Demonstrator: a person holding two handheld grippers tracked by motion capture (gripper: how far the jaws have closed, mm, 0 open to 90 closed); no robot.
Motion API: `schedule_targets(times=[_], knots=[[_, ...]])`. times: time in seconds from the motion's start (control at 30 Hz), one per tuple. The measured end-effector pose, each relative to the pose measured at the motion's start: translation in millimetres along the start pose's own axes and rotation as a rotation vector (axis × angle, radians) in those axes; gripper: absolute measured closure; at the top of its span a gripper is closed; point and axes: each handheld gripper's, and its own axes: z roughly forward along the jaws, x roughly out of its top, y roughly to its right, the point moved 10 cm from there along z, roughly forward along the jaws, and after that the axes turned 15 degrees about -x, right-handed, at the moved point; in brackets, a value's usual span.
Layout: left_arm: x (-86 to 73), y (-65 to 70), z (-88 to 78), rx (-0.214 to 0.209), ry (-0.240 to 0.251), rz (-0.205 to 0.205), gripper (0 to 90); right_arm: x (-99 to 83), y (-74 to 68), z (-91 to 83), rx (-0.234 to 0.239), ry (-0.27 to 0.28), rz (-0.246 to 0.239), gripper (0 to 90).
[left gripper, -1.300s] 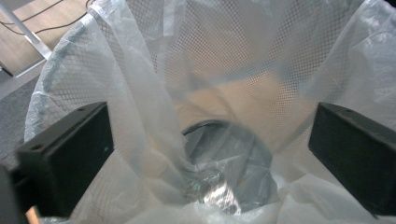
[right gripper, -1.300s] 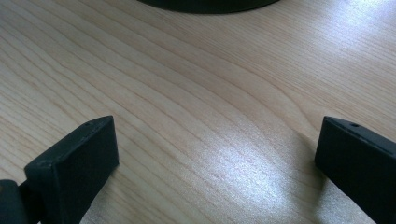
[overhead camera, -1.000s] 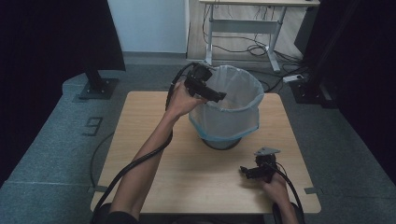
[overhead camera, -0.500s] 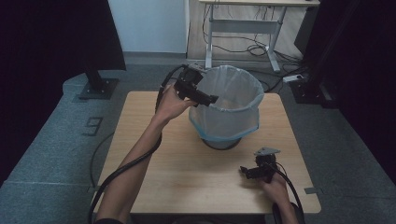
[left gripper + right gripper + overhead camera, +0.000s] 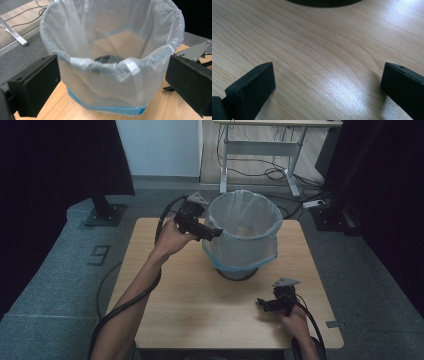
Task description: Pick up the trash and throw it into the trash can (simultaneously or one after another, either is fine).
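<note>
Black blocky jaws, grey plates, black cables

Your left arm stretches far forward, its hand holding the left gripper (image 5: 212, 232) raised with its jaws spread wide apart. Your right hand (image 5: 295, 322) stays close to you, holding the right gripper (image 5: 261, 304) low, jaws also wide open and pointing left.

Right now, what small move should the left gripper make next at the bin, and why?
Probably ease the left gripper forward and close on the bag at the near rim. Its jaws stand open, level with the folded plastic and not yet touching it. The right gripper rests open, low over the table.
</note>
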Motion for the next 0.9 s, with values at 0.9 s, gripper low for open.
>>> schedule_targets(times=[0.9], knots=[[-49.8,-10.2,-39.4,0.045,0.056,-0.022,0.0,-0.1,0.0,-0.1,-0.001,-0.001,0.000,0.0]])
